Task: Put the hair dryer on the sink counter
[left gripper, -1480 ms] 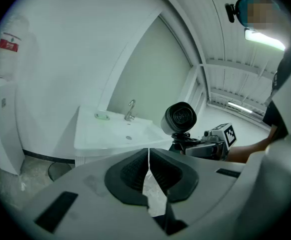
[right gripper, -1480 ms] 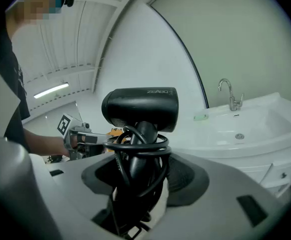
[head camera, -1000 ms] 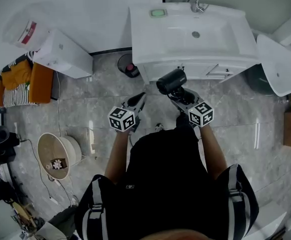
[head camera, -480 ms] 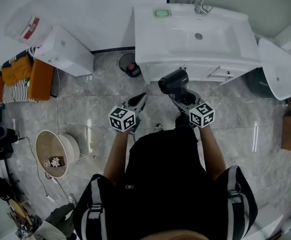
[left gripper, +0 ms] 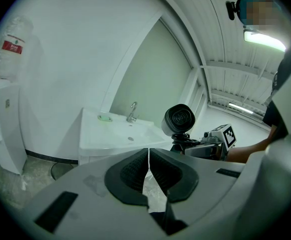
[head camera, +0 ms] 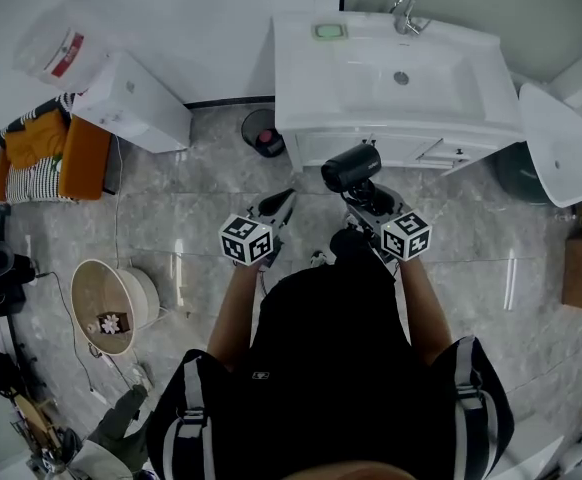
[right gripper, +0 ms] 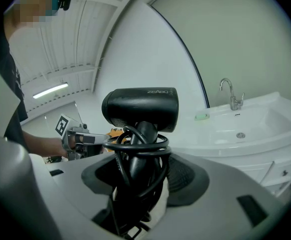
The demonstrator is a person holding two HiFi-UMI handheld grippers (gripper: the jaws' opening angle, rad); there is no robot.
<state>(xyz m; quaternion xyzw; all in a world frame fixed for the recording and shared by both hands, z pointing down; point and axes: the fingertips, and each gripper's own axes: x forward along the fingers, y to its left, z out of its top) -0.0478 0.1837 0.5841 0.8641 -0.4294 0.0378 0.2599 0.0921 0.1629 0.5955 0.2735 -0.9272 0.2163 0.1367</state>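
A black hair dryer (right gripper: pixel 140 107) stands upright in my right gripper (right gripper: pixel 138 176), whose jaws are shut on its handle and the cord coiled round it. In the head view the hair dryer (head camera: pixel 349 165) hangs just in front of the white sink counter (head camera: pixel 301 78), below its front edge, with the right gripper (head camera: pixel 369 200) behind it. My left gripper (head camera: pixel 277 206) is held level beside it, jaws shut and empty; its pads (left gripper: pixel 158 170) meet in the left gripper view. From there the hair dryer (left gripper: pixel 179 119) shows at the right, the sink counter (left gripper: pixel 98 134) beyond.
A faucet (head camera: pixel 404 10) and a green soap dish (head camera: pixel 328 31) sit on the counter. A small bin (head camera: pixel 262 134) stands left of the cabinet, a white water dispenser (head camera: pixel 131 100) further left, a round basket (head camera: pixel 111 308) on the tiled floor, and a white lid (head camera: pixel 556 140) at the right.
The head view has shifted slightly, so the sink sits a little further right in the picture. Both grippers and the hair dryer keep their places.
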